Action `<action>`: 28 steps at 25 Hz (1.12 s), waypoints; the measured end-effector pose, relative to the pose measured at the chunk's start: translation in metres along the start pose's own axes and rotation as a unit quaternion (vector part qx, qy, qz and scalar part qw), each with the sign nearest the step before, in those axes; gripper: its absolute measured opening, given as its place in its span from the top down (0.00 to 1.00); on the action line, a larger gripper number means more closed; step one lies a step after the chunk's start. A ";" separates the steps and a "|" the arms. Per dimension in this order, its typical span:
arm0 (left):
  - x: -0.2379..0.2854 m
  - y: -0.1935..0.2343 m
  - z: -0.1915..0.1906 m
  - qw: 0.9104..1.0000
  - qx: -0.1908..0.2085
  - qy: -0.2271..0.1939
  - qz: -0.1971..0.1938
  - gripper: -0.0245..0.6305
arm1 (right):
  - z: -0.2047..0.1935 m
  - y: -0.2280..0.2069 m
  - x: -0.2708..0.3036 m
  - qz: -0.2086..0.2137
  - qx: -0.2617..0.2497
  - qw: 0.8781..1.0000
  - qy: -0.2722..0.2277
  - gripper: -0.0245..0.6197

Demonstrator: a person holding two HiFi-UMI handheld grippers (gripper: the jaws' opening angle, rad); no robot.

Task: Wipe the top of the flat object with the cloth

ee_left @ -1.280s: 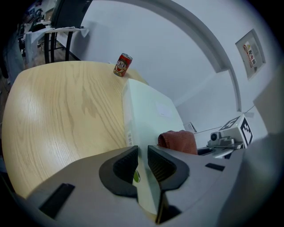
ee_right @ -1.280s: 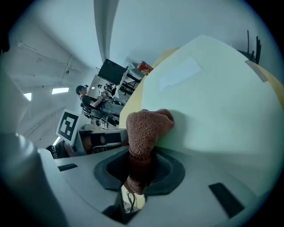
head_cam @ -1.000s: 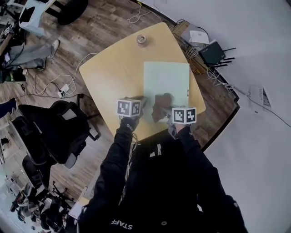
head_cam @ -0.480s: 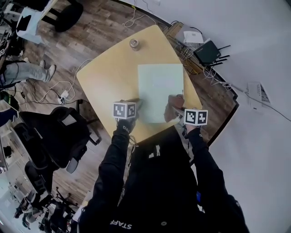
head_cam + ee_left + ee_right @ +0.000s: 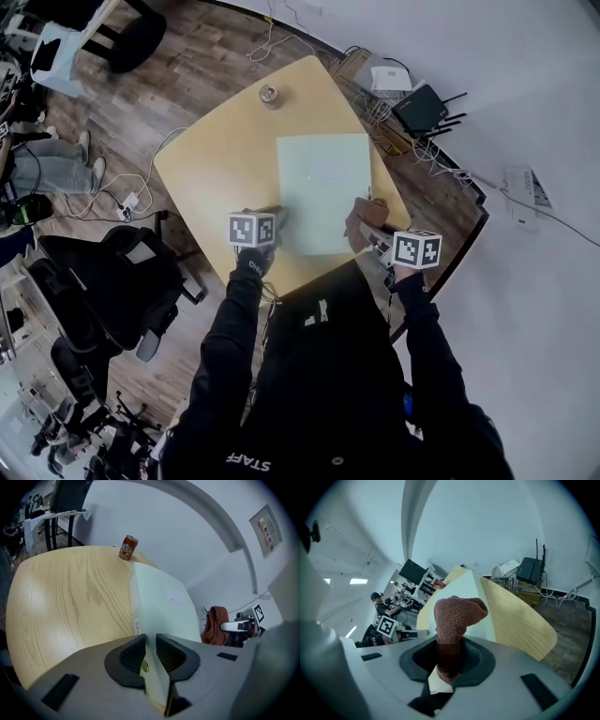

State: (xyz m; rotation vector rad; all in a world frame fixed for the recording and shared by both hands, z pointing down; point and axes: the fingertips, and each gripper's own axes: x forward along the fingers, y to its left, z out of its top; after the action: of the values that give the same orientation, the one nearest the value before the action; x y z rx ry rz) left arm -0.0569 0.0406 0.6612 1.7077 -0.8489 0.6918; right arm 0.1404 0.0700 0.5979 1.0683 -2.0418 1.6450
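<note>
Left gripper [image 5: 277, 218]: clamps pale green flat board [image 5: 323, 183].
Right gripper [image 5: 373, 234]: pinches brown terry cloth [image 5: 359, 221] — swept to board's right edge — pass likely done.

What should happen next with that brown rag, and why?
Probably sweep the right gripper leftward and farther up across the pale green sheet. The cloth, pinched in its jaws, sits at the sheet's near right edge, with most of the top lying bare beyond it. The left gripper clamps the sheet's near left edge, so it should hold steady.
</note>
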 end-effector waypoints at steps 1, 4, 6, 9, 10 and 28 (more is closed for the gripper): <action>0.000 0.000 0.000 1.000 0.000 0.000 0.000 0.84 | 0.001 0.013 0.001 0.015 -0.003 1.000 -0.002 0.82; -0.001 0.001 -0.001 1.000 -0.001 0.001 0.001 0.84 | -0.006 0.055 0.013 0.059 -0.017 0.998 0.009 0.82; 0.000 0.000 0.000 1.000 -0.002 0.000 0.000 0.84 | -0.015 0.080 0.028 0.089 -0.018 0.996 0.024 0.82; 0.000 0.000 0.000 1.000 -0.004 0.001 -0.001 0.83 | -0.036 0.108 0.055 0.124 -0.019 0.991 0.055 0.82; 0.001 0.000 0.000 1.000 -0.005 0.001 -0.001 0.83 | -0.044 0.115 0.065 0.131 -0.022 0.989 0.068 0.82; -0.002 0.003 -0.002 1.000 -0.006 0.002 0.002 0.84 | -0.085 0.075 0.101 0.071 -0.033 0.988 0.135 0.82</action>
State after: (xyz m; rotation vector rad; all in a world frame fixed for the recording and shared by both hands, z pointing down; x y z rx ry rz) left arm -0.0606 0.0421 0.6612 1.6934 -0.8513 0.6912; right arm 0.0018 0.1184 0.6352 0.6505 -2.0142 1.6736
